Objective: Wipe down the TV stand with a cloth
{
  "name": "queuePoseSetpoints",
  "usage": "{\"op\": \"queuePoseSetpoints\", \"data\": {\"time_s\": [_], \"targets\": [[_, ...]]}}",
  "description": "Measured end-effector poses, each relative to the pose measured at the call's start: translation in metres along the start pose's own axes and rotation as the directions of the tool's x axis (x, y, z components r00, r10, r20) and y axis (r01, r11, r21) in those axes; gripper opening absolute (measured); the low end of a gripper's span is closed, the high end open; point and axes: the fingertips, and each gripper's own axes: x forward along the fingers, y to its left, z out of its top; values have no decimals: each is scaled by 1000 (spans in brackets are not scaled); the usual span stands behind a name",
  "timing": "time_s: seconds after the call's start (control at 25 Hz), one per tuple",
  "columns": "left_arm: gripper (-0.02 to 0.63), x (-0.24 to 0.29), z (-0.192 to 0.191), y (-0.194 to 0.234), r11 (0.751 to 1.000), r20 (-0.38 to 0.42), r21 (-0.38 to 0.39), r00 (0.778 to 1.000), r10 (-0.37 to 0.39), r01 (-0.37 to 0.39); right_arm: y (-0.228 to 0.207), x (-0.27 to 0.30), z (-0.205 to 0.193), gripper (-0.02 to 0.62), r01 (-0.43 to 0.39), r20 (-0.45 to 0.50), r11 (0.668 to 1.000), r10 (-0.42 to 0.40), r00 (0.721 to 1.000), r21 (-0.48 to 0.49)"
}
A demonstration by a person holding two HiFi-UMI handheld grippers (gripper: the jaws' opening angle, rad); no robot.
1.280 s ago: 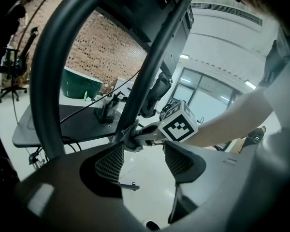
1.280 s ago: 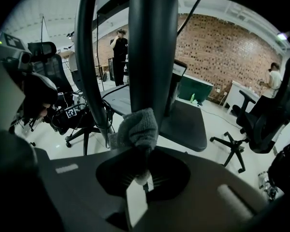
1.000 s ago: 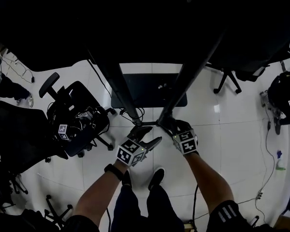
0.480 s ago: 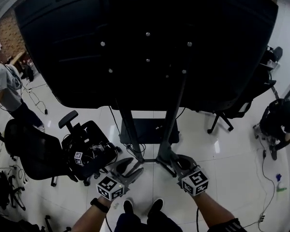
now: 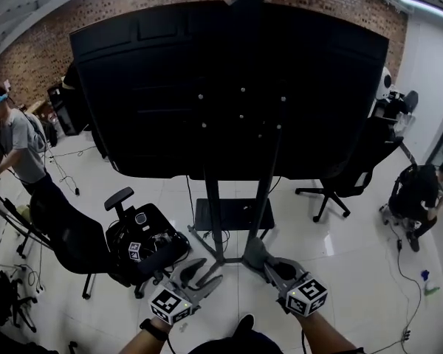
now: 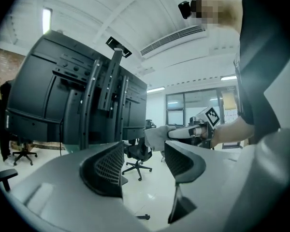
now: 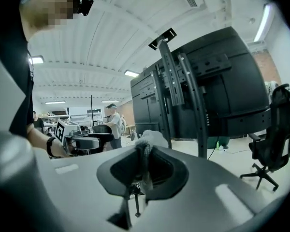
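Observation:
The TV stand's two dark poles [image 5: 215, 205] rise from a black base shelf [image 5: 232, 214] and carry a big black TV [image 5: 229, 87], seen from behind. My right gripper [image 5: 260, 260] is low at the foot of the right pole, shut on a pale cloth [image 5: 252, 251]. In the right gripper view the cloth [image 7: 152, 138] bunches out past the pinched jaws of the right gripper [image 7: 144, 163]. My left gripper [image 5: 207, 270] hovers beside it, left of the stand's foot, open and holding nothing. The left gripper view shows the left gripper [image 6: 142, 166] with its jaws apart, and the cloth [image 6: 157, 137] beyond.
A black office chair [image 5: 144, 245] loaded with gear stands left of the stand, another chair [image 5: 63, 234] further left. A person [image 5: 15, 146] stands at far left; another [image 5: 421, 190] crouches at right. A chair [image 5: 351, 168] and a spray bottle [image 5: 428, 282] are on the right.
The head view has tilted up, bringing the whole back of the TV into sight. Both grippers sit lower in the picture; the left stays open and the right keeps the cloth.

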Motion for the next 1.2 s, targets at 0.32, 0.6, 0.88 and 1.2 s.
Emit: {"op": "queuePoseSetpoints", "data": {"time_s": [0.32,0.6,0.88,1.2], "targets": [[285,-102,6,-72,998,29,-15,997,-66,66,122,-55,4,28,12,86,998,-7,996,-54],[284,-148,2,-109,993,36,-56,994,-100,102,192,-101,-4,23,-36,129,998,42,991,-47],[282,-153,22,-136,994,85,-51,992,-97,101,215,-122,-10,21,-89,102,994,94,990,-59],[282,-136,33,-165,994,78,-47,992,-94,98,216,-146,-6,22,-144,75,985,151,986,-95]]}}
